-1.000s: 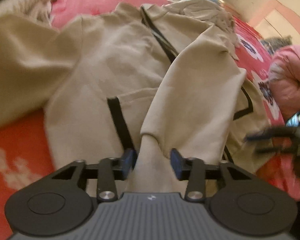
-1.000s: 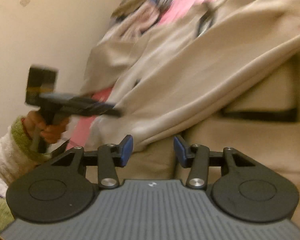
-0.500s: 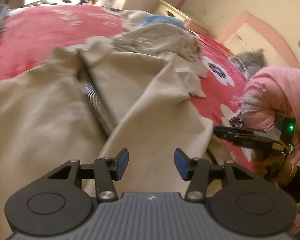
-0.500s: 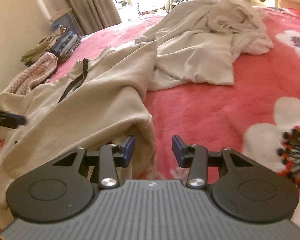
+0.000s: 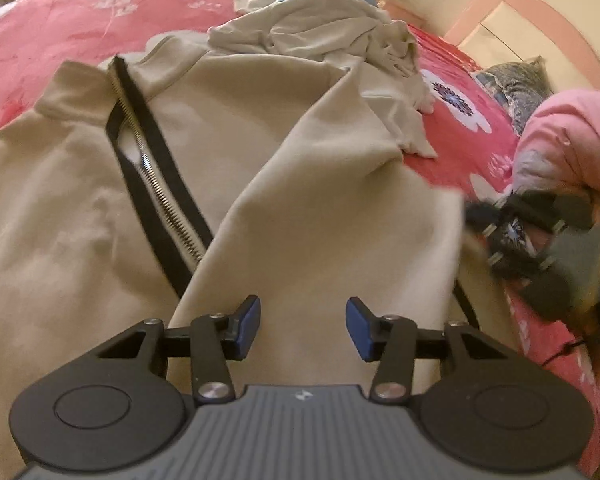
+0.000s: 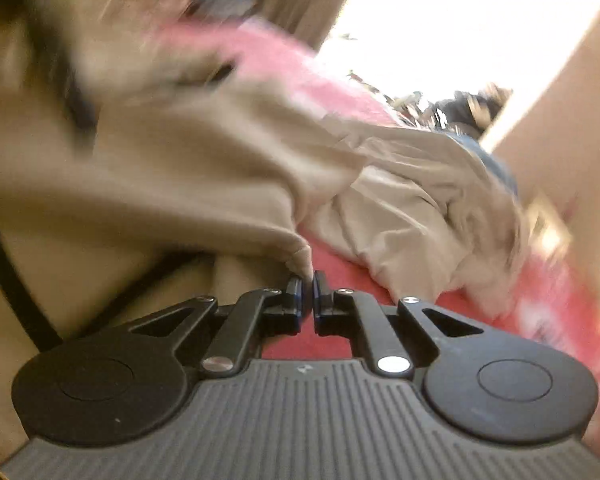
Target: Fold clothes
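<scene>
The right claw point(image 6: 307, 280) pinches the beige jacket's point(image 5: 320, 208) edge, apparently to fold it, while the left claw point(image 5: 303, 326) hovers agape above the sleeve.

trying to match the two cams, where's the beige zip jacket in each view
Left wrist: beige zip jacket fills left and centre, zipper running diagonally.
Right wrist: jacket fills the left, blurred, edge pinched at the closed fingers.
Shared landmark: crumpled pale garment.

Beige zip jacket point(image 5: 80, 208) spread flat on bed, sleeve point(image 5: 324, 200) folded across front.
</scene>
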A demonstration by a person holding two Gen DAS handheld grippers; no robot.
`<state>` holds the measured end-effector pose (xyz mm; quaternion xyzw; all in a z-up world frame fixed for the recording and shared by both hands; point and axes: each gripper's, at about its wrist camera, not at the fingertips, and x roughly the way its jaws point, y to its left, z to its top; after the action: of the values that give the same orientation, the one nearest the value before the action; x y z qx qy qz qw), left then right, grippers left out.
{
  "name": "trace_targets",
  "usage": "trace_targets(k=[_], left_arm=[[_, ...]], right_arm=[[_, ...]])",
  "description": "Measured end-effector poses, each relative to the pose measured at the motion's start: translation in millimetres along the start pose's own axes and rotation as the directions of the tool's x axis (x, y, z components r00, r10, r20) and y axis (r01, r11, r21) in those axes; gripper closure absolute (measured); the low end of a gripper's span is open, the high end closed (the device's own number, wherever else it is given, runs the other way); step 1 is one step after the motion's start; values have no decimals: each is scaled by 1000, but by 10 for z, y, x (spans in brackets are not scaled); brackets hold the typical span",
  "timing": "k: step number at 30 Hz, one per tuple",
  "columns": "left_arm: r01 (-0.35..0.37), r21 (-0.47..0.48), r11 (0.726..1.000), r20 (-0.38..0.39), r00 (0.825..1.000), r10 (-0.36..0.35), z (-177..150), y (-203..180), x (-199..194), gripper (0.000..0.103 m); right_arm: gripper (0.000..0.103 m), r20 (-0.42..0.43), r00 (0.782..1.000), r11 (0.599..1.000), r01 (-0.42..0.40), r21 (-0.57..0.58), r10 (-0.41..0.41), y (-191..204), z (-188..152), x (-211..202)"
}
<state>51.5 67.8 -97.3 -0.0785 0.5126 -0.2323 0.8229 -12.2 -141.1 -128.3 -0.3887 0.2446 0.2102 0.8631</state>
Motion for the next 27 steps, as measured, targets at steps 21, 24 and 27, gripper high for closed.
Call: trace_targets(k=[21, 24, 27], left_arm=[[-99, 174, 980, 173, 983, 69, 1139, -713, 422, 47], [-106, 194, 975, 150, 986, 78, 1441, -780, 708, 47], [-99, 186, 978, 91, 992, 84, 1670, -790, 1000, 60]], right_arm=[[72, 80, 997, 980, -2, -200, 18, -2, -68, -338], [73, 90, 994, 969, -33, -244, 57, 9, -28, -278], [78, 96, 992, 950, -51, -307, 85, 43, 11, -207]])
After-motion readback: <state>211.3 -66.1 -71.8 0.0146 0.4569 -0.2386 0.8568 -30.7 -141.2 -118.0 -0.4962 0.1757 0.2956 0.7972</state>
